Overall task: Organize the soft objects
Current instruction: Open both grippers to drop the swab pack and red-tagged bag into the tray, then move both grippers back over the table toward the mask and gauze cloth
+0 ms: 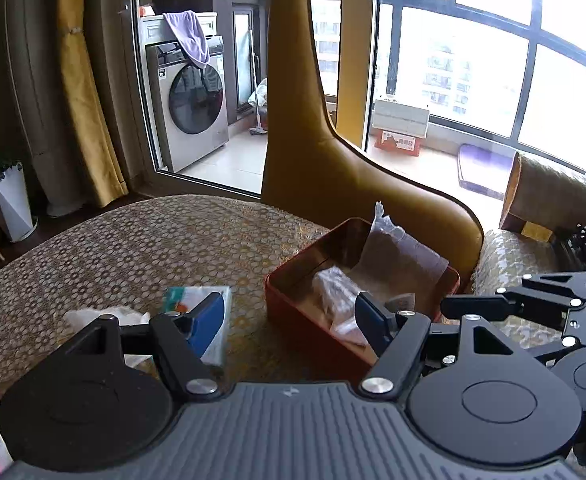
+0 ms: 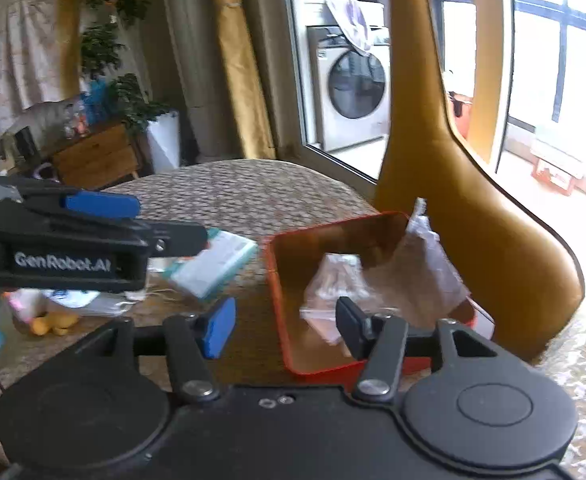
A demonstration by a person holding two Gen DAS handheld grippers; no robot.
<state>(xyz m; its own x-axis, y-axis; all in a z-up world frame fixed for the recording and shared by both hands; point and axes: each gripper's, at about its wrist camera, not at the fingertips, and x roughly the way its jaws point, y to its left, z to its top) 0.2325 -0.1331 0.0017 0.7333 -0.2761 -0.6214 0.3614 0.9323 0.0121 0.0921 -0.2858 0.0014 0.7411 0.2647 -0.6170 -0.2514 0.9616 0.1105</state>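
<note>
Over a patterned table (image 1: 141,240), we hold both tongs apart and empty: the left gripper (image 1: 289,320) and the right gripper (image 2: 283,326). Clear bags (image 2: 333,280) lie in the red tin (image 1: 293,300); a tissue pack (image 2: 213,264) rests beside it.
</note>
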